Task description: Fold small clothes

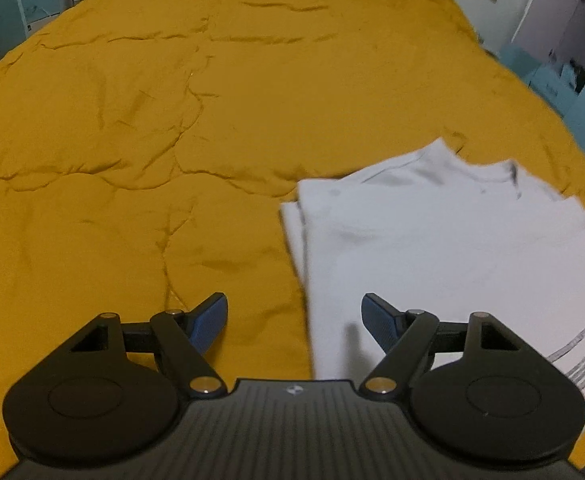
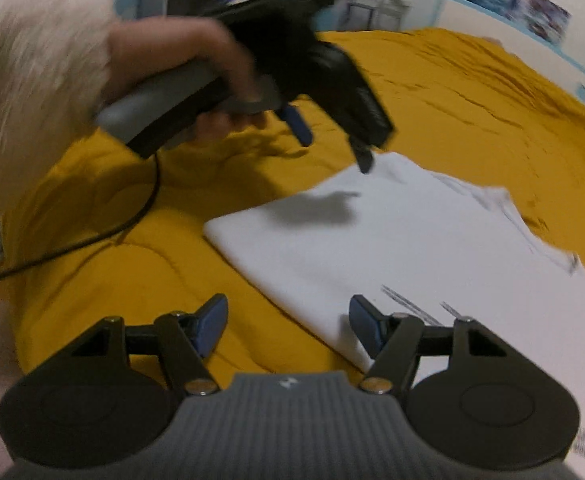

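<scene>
- The white garment (image 1: 432, 248) lies folded and flat on the mustard-yellow quilt (image 1: 132, 120); I see it to the right in my left wrist view and centre-right in my right wrist view.
- Its left edge shows stacked layers, the collar sits at the far end, and a grey striped print shows near the close right corner.
- My left gripper (image 1: 294, 320) hangs over the garment's near left edge, one blue pad over the quilt, the other over the white cloth; the fingers are spread wide with nothing between them.
- My right gripper (image 2: 288, 320) is also spread and empty, straddling the garment's near corner, its left pad over quilt and its right pad over cloth.
- From the right wrist view I see the left gripper from outside, above the garment's far corner, casting a shadow on the cloth, gripped by a hand (image 2: 180, 60) in a fluffy pale sleeve (image 2: 32, 60).
- A black cable (image 2: 92, 236) trails from that handle across the quilt.
- Beyond the bed, blurred teal furniture and pale walls.
</scene>
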### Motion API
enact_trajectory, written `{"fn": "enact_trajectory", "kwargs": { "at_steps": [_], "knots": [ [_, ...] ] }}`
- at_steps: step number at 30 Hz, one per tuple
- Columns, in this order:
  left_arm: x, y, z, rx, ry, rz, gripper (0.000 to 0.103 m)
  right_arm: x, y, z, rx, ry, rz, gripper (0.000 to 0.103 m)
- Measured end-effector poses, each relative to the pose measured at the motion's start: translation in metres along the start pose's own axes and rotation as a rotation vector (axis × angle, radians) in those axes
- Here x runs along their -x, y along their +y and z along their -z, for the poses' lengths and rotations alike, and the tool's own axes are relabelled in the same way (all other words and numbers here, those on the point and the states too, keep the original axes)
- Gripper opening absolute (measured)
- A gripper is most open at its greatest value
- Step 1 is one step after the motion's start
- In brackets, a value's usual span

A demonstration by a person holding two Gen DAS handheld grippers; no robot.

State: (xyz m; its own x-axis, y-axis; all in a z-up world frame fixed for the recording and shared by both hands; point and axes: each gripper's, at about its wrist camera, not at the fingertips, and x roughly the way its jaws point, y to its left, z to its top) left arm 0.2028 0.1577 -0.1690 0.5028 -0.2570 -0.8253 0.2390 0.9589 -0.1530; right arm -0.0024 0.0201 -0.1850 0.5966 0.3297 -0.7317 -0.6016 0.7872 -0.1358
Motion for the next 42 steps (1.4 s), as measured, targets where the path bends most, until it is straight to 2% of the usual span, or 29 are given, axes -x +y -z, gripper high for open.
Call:
{"fn": "enact_trajectory", "kwargs": {
  "at_steps": [8,14,27,33,35,36,37,38,40,41,42],
  "knots": [
    [-0.02,0.007,-0.005,-0.002,0.022,0.004,0.09,-0.015,0.022,-0.008,0.075,-0.017,0.064,0.064],
    [-0.032,0.003,-0.014,-0.02,0.033,0.01,0.09,-0.033,0.026,-0.019,0.073,-0.012,0.085,0.065],
    [-0.068,-0.005,-0.043,0.016,0.036,0.092,0.091,-0.047,0.019,-0.018,0.009,-0.012,0.089,0.069],
    [-0.083,-0.003,-0.055,0.06,0.051,0.165,0.091,-0.047,0.029,-0.016,0.022,-0.022,0.098,0.069],
    [-0.084,-0.001,-0.058,0.069,0.056,0.19,0.085,-0.047,0.031,-0.013,0.012,-0.023,0.092,0.069],
    [-0.085,0.001,-0.059,0.07,0.055,0.195,0.076,-0.048,0.029,-0.012,0.006,-0.023,0.088,0.069],
    [-0.084,0.003,-0.059,0.074,0.051,0.194,0.062,-0.048,0.027,-0.012,-0.001,-0.024,0.085,0.069],
    [-0.084,0.006,-0.059,0.085,0.047,0.193,0.055,-0.048,0.027,-0.011,-0.004,-0.025,0.084,0.069],
    [-0.084,0.016,-0.059,0.131,0.047,0.218,0.034,-0.048,0.028,-0.01,-0.006,-0.03,0.085,0.07],
    [-0.085,0.021,-0.059,0.161,0.047,0.233,0.03,-0.053,0.019,-0.011,-0.005,-0.031,0.085,0.07],
    [-0.086,0.027,-0.059,0.197,0.048,0.253,0.023,-0.053,0.019,-0.01,-0.004,-0.033,0.087,0.07]
  ]
}}
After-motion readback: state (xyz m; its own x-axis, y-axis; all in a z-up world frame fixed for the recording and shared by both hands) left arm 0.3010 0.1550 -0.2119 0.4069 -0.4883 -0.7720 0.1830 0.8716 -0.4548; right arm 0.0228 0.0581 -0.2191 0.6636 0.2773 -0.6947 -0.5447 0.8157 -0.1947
